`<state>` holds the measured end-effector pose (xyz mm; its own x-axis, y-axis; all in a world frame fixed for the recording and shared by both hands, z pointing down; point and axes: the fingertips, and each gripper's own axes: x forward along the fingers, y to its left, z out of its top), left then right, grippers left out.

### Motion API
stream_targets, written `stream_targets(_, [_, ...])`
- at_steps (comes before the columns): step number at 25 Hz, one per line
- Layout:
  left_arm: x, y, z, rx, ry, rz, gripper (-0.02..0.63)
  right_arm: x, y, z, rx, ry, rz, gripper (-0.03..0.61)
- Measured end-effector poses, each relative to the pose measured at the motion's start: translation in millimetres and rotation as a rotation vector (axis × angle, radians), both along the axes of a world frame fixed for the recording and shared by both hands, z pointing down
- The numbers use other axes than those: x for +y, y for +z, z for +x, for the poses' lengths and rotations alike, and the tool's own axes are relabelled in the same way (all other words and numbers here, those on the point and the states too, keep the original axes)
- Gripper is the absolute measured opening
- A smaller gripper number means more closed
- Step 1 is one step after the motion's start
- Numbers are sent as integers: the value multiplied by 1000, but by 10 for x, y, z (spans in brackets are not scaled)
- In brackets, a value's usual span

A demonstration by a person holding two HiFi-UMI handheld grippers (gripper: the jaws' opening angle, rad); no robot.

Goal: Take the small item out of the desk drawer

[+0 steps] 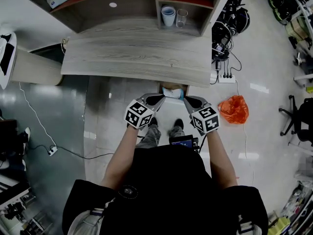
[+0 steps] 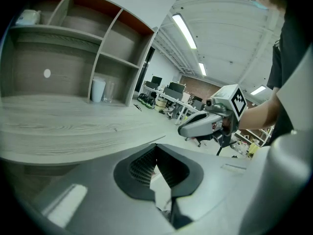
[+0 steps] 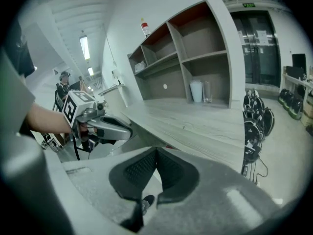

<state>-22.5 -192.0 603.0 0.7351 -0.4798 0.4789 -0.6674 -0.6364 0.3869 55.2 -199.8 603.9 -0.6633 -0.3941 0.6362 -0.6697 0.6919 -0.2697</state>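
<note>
The wooden desk [image 1: 137,58] has a small drawer [image 1: 182,88] pulled out a little under its front edge. A white and pale blue item [image 1: 172,92] lies in it. My left gripper [image 1: 162,98] hangs just left of the drawer and my right gripper [image 1: 184,99] just right of it, tips pointing inward. The left gripper's [image 2: 156,148] pads meet at the tip with nothing between them. In the right gripper view the right gripper [image 3: 156,152] stands the same way, shut and empty. Each gripper view shows the other gripper beside the desk edge.
A hutch on the desk holds a white cup [image 1: 168,15] and a glass [image 1: 181,17]. On the floor to the right lie an orange bag [image 1: 234,109] and a power strip [image 1: 226,77] with cables. The person's shoes [image 1: 178,125] stand below the drawer.
</note>
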Motion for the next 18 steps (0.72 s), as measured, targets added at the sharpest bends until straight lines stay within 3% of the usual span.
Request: stream_targets(18, [-106, 540, -60, -10, -65, -95, 2, -333, 796, -205, 138, -242, -10, 2])
